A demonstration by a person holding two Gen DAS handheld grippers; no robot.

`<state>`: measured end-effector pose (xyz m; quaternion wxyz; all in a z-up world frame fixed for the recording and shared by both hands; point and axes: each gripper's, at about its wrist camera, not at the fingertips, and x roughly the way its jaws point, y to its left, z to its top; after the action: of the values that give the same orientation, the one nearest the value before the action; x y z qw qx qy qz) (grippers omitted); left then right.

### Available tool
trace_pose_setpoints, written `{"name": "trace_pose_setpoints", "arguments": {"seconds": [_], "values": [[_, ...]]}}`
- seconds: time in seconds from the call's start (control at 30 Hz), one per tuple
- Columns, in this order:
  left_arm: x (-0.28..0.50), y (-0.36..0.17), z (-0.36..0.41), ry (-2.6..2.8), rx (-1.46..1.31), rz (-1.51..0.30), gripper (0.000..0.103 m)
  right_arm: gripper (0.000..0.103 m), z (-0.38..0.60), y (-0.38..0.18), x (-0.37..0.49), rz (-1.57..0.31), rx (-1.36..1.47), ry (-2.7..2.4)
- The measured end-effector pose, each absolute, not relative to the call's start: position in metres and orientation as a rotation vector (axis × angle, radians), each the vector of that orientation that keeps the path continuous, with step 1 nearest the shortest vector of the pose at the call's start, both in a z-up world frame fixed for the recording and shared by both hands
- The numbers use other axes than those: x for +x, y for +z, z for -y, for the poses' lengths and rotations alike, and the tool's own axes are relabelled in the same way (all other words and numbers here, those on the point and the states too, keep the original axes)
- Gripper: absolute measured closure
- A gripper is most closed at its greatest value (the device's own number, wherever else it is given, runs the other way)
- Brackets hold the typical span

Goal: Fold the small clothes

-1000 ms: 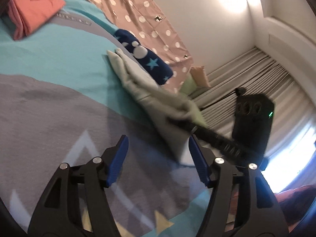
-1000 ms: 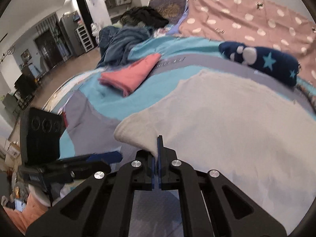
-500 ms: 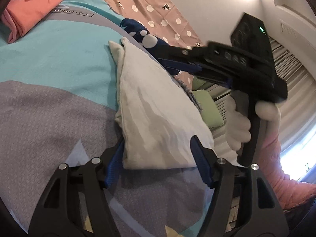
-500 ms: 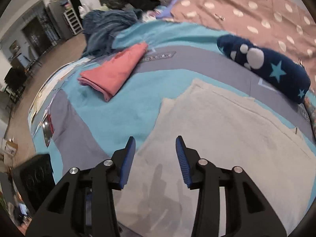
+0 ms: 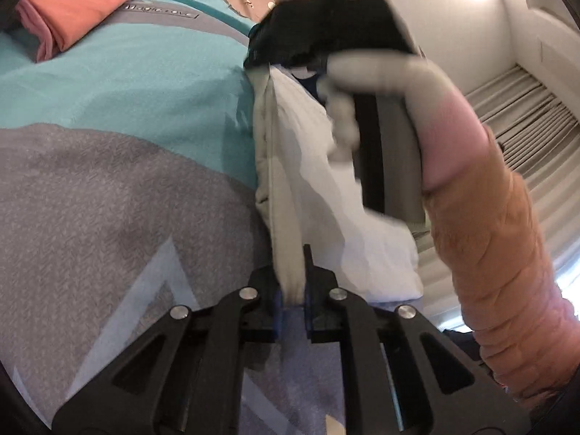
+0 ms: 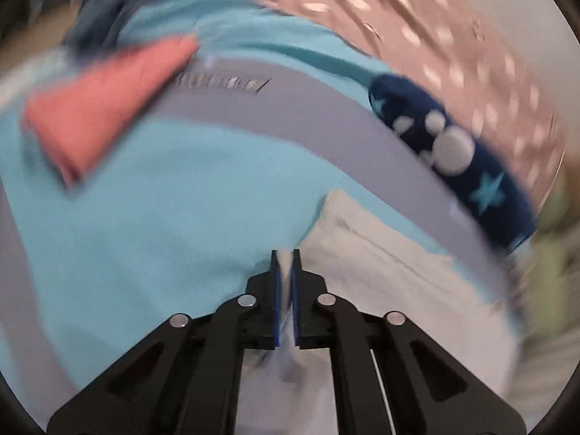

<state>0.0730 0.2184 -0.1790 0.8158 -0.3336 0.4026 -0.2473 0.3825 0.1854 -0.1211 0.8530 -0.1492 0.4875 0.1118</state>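
A pale cream-white garment (image 5: pixel 311 188) lies half folded on the teal and grey bedspread (image 5: pixel 108 166). My left gripper (image 5: pixel 291 301) is shut on its near edge, the cloth pinched between the blue pads. My right gripper (image 6: pixel 286 297) is shut on the garment's left edge (image 6: pixel 380 272); in the left wrist view it shows blurred, as a black body (image 5: pixel 326 29) above the garment's far end, held by a gloved hand (image 5: pixel 391 83). The right wrist view is motion blurred.
A folded coral-pink garment (image 6: pixel 105 108) lies on the bedspread at the far left, also in the left wrist view (image 5: pixel 72 18). A navy star-patterned roll (image 6: pixel 453 156) lies behind the pale garment. A brown polka-dot cover (image 6: pixel 417 29) lies beyond. Curtains (image 5: pixel 525 116) hang at right.
Both grippers were open half a second ago and are now shut on the pale garment's edges. The right gripper has moved to the garment's far left edge and is still moving.
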Motion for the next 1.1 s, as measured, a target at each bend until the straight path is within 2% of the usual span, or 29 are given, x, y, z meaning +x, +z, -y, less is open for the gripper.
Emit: {"name": "trace_pose_setpoints", "arguments": {"seconds": [0.1, 0.27, 0.37, 0.43, 0.47, 0.53, 0.63, 0.73, 0.83, 1.1], "values": [[0.068, -0.178, -0.218, -0.524, -0.700, -0.861, 0.095, 0.103, -0.174, -0.095, 0.379, -0.923, -0.156, 0.477], [0.068, -0.181, -0.226, -0.541, -0.745, -0.854, 0.092, 0.087, -0.137, -0.060, 0.319, -0.797, -0.235, 0.551], [0.067, -0.177, -0.226, -0.537, -0.726, -0.838, 0.086, 0.069, -0.100, -0.055, 0.257, -0.662, -0.358, 0.541], [0.064, -0.172, -0.225, -0.540, -0.701, -0.821, 0.068, 0.057, -0.073, -0.063, 0.211, -0.590, -0.412, 0.518], [0.065, -0.171, -0.224, -0.537, -0.687, -0.810, 0.063, 0.053, -0.062, -0.069, 0.197, -0.591, -0.419, 0.508], [0.065, -0.163, -0.225, -0.521, -0.658, -0.781, 0.041, 0.052, -0.038, -0.084, 0.172, -0.673, -0.398, 0.486], [0.062, -0.158, -0.231, -0.481, -0.654, -0.756, 0.027, 0.052, -0.028, -0.102, 0.134, -0.742, -0.408, 0.484], [0.065, -0.157, -0.250, -0.409, -0.725, -0.739, 0.016, 0.051, -0.050, -0.114, 0.099, -0.703, -0.557, 0.459], [0.062, -0.158, -0.272, -0.331, -0.787, -0.734, 0.015, 0.049, -0.084, -0.131, 0.079, -0.630, -0.735, 0.450], [0.045, -0.147, -0.291, -0.244, -0.741, -0.727, 0.015, 0.049, -0.124, -0.162, 0.103, -0.607, -0.863, 0.371]]}}
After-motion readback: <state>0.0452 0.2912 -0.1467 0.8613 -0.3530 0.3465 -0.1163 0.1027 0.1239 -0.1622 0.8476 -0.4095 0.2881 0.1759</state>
